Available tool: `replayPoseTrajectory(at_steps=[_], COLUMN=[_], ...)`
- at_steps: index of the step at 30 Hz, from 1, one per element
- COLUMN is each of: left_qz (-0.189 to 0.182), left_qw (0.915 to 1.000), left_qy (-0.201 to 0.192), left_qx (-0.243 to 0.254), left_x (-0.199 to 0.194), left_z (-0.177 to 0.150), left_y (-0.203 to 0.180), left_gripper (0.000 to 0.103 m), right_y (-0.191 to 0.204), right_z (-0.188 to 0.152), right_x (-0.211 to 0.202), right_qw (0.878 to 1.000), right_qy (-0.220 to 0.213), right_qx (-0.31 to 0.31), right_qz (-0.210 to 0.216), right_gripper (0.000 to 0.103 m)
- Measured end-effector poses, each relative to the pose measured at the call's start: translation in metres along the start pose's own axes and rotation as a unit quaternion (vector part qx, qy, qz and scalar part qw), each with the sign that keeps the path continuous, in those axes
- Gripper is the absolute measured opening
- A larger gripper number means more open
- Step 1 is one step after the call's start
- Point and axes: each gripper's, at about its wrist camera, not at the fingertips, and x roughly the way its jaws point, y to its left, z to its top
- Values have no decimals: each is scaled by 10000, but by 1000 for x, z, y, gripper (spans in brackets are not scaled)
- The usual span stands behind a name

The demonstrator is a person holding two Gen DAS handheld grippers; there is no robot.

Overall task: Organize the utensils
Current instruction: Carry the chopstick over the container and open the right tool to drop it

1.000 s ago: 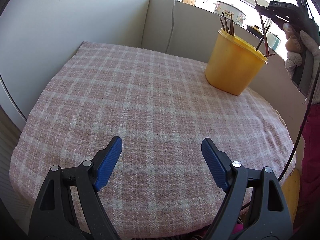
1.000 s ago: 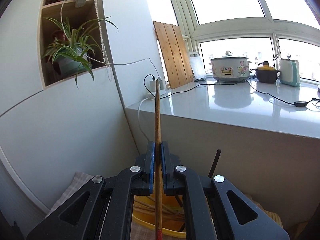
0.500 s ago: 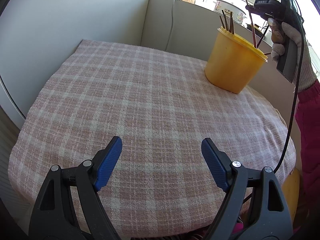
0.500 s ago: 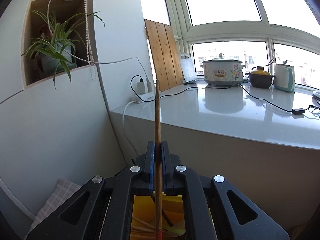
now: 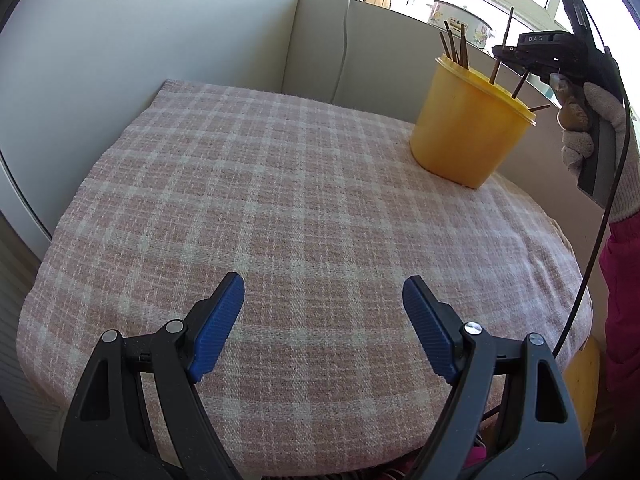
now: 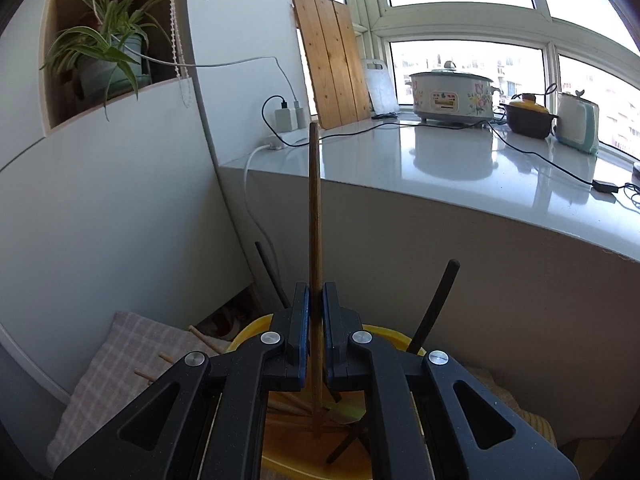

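A yellow plastic tub (image 5: 468, 128) stands at the far right of the table and holds several chopsticks. My right gripper (image 6: 315, 300) is shut on a brown wooden chopstick (image 6: 314, 208), held upright with its lower end down inside the yellow tub (image 6: 384, 334). In the left wrist view that right gripper (image 5: 505, 54), in a gloved hand (image 5: 580, 128), hovers over the tub's far rim with the chopstick (image 5: 502, 50) pointing down into it. My left gripper (image 5: 323, 312) hangs open above the near part of the checked tablecloth (image 5: 280, 200), nothing between its blue pads.
A white wall and a grey partition (image 5: 376, 56) border the table at the back. Behind it runs a white counter (image 6: 480, 168) with a cooker (image 6: 452, 94), a pot, a kettle and cables. A black cable (image 5: 592, 264) hangs by the table's right edge.
My right gripper has sunk with the chopstick, whose lower end now reaches inside the yellow tub. The left gripper has kept still.
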Motion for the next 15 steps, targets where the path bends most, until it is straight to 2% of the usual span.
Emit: replayPoseTrajectory(at_steps=[4, 15], left_qz=[-29, -84], left_qw=[10000, 9998], left_qy=[10, -30], left_qx=[20, 165], left_x=[2, 2], left_z=[1, 4], left_y=[-2, -8], left_gripper=[84, 84], right_y=[-1, -1], right_z=[-11, -34], right_x=[-2, -17], right_qw=[9994, 9961], right_qy=[335, 805], right_qx=[-82, -120], right_qz=[63, 330], right_gripper=[5, 5])
